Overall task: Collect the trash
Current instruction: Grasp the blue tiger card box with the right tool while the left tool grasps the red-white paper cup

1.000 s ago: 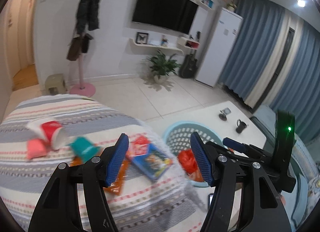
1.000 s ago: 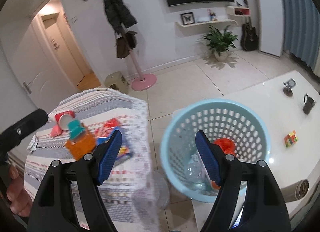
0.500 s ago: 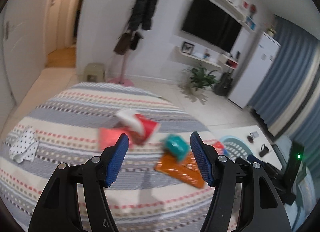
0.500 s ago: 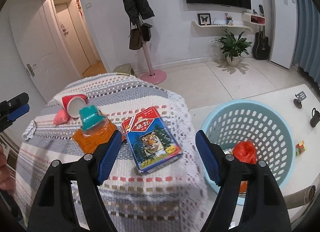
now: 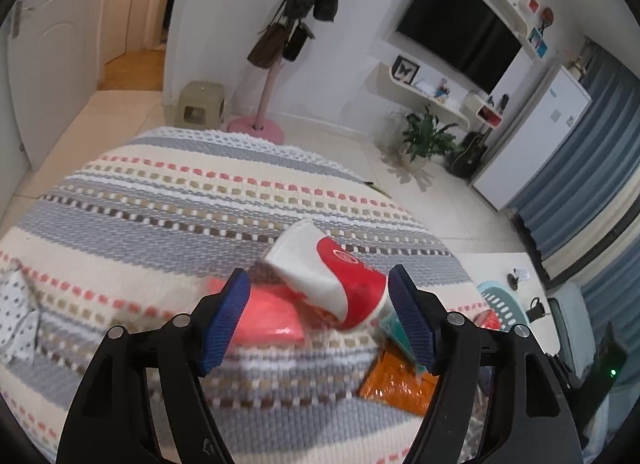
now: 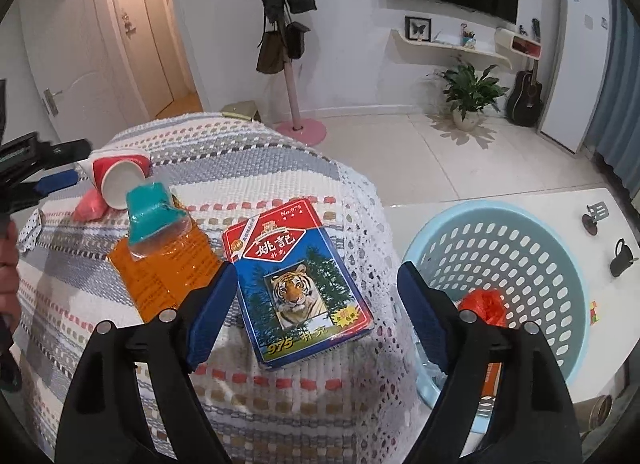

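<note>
— Both grippers hang over the striped tablecloth (image 6: 280,144), jaws opening, nothing gripped.

— What's under the left gripper (image 5: 318,318)?

— Its blue pads frame a tipped red-and-white paper cup (image 5: 332,276) that lies partly on a pink packet (image 5: 268,318) — no pad touches either.

— And the right gripper (image 6: 314,314)?

— It spreads around the tiger card box (image 6: 298,284), which lies flat near the cloth's edge, beside an orange wrapper (image 6: 164,276) with a teal cup (image 6: 150,208) on it.

— The bin?

— One pale blue basket (image 6: 500,220) stands just right of the table — a red bag (image 6: 484,304) inside.

striped table (image 6: 280,136), card box (image 6: 298,284) (tiger), cup (image 5: 332,284)
</note>
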